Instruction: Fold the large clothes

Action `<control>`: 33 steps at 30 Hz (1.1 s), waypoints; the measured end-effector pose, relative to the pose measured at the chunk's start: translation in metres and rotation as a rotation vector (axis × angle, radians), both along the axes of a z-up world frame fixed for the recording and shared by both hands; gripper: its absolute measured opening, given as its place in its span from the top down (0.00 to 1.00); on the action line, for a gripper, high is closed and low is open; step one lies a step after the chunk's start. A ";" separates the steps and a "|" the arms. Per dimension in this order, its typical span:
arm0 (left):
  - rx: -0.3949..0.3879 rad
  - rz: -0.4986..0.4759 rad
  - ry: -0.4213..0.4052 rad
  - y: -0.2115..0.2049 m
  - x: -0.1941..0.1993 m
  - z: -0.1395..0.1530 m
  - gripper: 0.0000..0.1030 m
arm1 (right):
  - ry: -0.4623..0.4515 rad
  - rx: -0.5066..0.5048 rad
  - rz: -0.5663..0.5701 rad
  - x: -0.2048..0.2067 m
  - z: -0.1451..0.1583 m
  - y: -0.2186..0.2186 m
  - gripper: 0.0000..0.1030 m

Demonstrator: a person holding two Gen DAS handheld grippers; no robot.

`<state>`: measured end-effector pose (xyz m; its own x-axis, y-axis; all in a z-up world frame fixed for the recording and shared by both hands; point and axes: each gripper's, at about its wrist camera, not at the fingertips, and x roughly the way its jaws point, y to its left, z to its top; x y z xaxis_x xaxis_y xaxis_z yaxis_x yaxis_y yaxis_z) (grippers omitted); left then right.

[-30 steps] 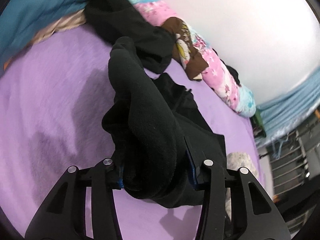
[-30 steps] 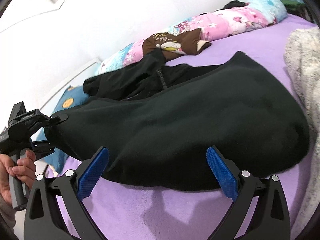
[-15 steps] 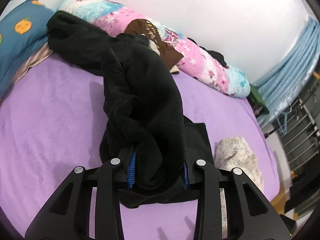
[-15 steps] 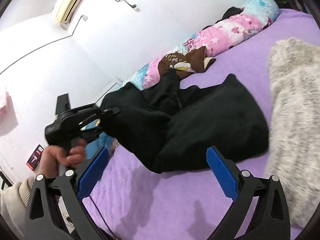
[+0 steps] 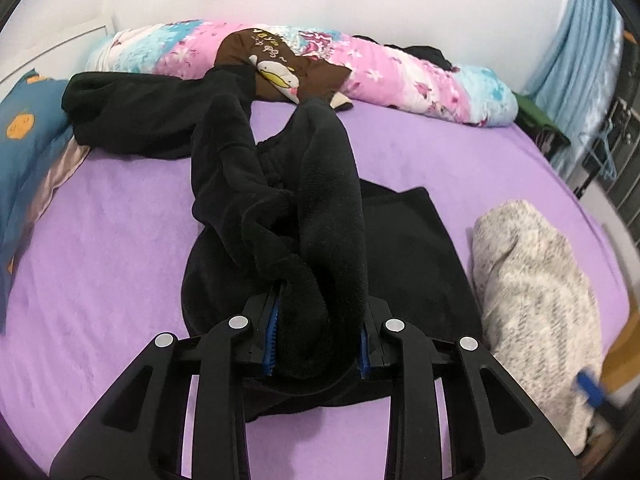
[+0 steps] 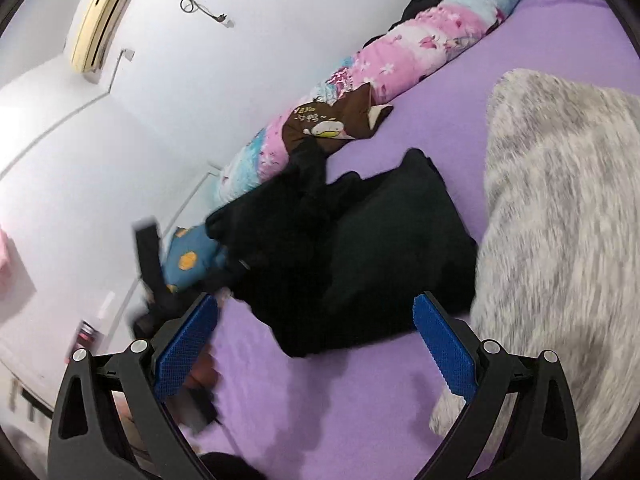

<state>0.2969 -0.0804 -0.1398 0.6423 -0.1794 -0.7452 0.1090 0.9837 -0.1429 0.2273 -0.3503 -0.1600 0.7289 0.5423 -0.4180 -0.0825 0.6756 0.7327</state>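
Black fleece clothing (image 5: 320,216) is spread over the middle of the purple bed sheet (image 5: 104,264), and its surface is seen as soft, thick and matte, with a fine nap. One thick fold of it is lifted and is gripped between the blue ribbed pads (image 5: 273,330) of the left gripper (image 5: 316,336) at the bottom centre of the left wrist view. The fold is bunched and rounded there, and from it the cloth is drawn up toward the upper left of the frame, where a long part lies against the blue pillow (image 5: 24,136). A flatter, nearly rectangular part is laid on the sheet to the right of the fold.

A grey-white knitted garment (image 5: 532,292) of mottled, fuzzy texture is placed at the right of the frame, just beside the black cloth. A long bolster (image 5: 400,72) with a pink and light blue flower print lies along the white wall at the top, and a brown cloth (image 5: 280,64) with a cartoon figure is laid over it.

In the right wrist view the right gripper (image 6: 316,344) is held above the sheet at the bottom of the frame, with its fingers wide apart and nothing between them. The black clothing (image 6: 360,260) is seen beyond it in the centre of the frame, and the knitted garment (image 6: 560,220) fills the right side. The left gripper is shown blurred at the left of this frame, partly behind the right gripper's left finger.
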 end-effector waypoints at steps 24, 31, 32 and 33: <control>0.271 -0.149 -0.057 -0.059 -0.014 -0.046 0.74 | 0.371 -0.392 0.401 0.187 0.104 0.142 0.06; 0.326 -0.201 -0.058 -0.073 -0.010 -0.057 0.74 | 0.479 -0.472 0.480 0.213 0.075 0.171 0.06; 0.343 -0.205 -0.065 -0.076 -0.011 -0.059 0.74 | 0.505 -0.486 0.486 0.220 0.066 0.172 0.06; 0.358 -0.210 -0.071 -0.079 -0.012 -0.061 0.74 | 0.531 -0.497 0.490 0.227 0.058 0.174 0.06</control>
<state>0.2851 -0.1591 -0.2006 0.6712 -0.0494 -0.7396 0.3096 0.9253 0.2191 0.4541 -0.1762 -0.1019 0.1032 0.4080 -0.9071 -0.1789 0.9047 0.3866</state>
